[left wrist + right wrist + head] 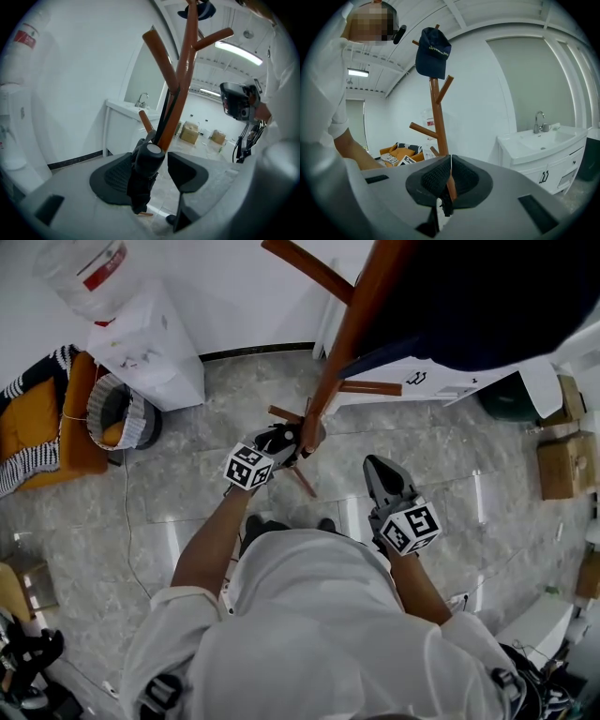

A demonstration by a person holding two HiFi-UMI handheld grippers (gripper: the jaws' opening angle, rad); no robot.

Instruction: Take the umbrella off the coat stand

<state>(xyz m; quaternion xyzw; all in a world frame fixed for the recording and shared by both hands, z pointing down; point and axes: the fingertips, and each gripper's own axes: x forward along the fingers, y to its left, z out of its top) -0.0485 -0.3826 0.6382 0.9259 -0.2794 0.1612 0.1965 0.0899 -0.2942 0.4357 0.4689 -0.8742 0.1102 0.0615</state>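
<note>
We have the left gripper (151, 174) nearer, jaws wide apart either side of the folded umbrella (148, 158), not pinching it, its long axis hanging near-vertical against the coat stand (186, 70) pole; right gripper (447, 187) closed empty, off to the side

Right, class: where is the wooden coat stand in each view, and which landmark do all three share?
Head view: coat stand slants down from top centre.
Left gripper view: coat stand rises at centre to the top edge.
Right gripper view: coat stand upright, left of centre.
Shared landmark: the white sink cabinet.
</note>
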